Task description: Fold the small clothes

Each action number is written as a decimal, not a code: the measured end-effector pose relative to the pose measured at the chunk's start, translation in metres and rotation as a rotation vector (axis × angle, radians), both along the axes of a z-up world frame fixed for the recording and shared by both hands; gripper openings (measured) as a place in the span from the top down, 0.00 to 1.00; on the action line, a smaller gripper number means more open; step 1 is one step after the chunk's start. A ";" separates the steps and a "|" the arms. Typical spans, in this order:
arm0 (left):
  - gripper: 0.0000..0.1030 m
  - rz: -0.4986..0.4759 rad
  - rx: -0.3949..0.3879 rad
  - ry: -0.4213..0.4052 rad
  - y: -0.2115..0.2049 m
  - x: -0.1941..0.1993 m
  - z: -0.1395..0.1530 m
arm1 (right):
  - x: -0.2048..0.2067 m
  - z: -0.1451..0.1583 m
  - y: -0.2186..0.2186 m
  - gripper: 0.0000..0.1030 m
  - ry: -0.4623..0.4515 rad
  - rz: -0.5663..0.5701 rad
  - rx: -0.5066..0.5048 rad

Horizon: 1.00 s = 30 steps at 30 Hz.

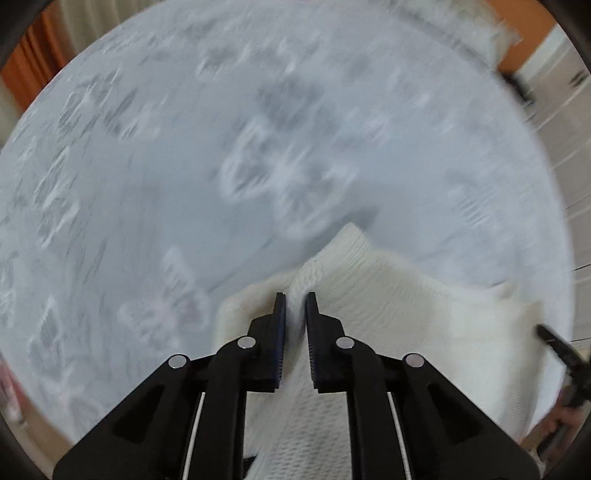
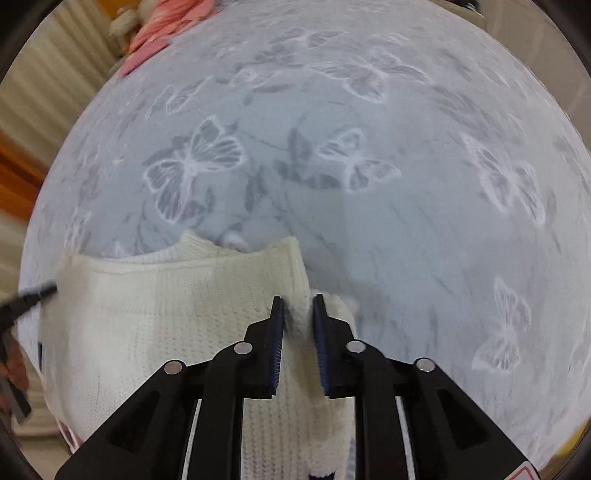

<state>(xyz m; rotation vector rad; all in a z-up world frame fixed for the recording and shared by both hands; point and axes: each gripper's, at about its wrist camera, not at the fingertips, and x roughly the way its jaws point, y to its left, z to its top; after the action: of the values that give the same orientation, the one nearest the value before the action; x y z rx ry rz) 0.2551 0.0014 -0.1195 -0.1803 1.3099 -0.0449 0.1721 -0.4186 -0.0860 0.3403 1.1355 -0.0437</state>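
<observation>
A small cream knitted sweater (image 1: 388,306) is held up over a grey-blue bedsheet with white butterfly print (image 1: 147,184). My left gripper (image 1: 295,297) is shut on a fold of the sweater's left edge. My right gripper (image 2: 298,299) is shut on a fold of the sweater (image 2: 166,317) at its right edge. The knit hangs stretched between the two grippers. The right gripper's tip shows at the right edge of the left wrist view (image 1: 554,343), and the left gripper's tip at the left edge of the right wrist view (image 2: 33,295).
The butterfly sheet (image 2: 406,221) covers the whole surface ahead. Pink clothes (image 2: 162,26) and a beige bundle (image 2: 123,22) lie at its far left edge. Orange furniture (image 1: 29,55) and a ribbed beige surface (image 2: 44,85) lie beyond the sheet.
</observation>
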 end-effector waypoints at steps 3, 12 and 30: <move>0.84 0.048 -0.093 -0.085 0.020 -0.029 0.030 | -0.036 0.036 0.016 0.84 -0.082 0.009 -0.028; 0.76 -0.077 0.051 -0.113 -0.015 -0.091 0.050 | -0.092 -0.009 0.040 0.92 0.097 0.014 -0.113; 0.48 -0.048 -0.001 -0.039 -0.005 -0.136 0.040 | -0.079 0.022 0.105 0.87 0.054 0.178 0.047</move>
<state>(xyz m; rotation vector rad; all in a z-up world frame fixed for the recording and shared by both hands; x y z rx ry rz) 0.1193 -0.0040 -0.0792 -0.1480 1.2754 -0.0894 0.0934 -0.3141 -0.0639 0.2800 1.2183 0.1318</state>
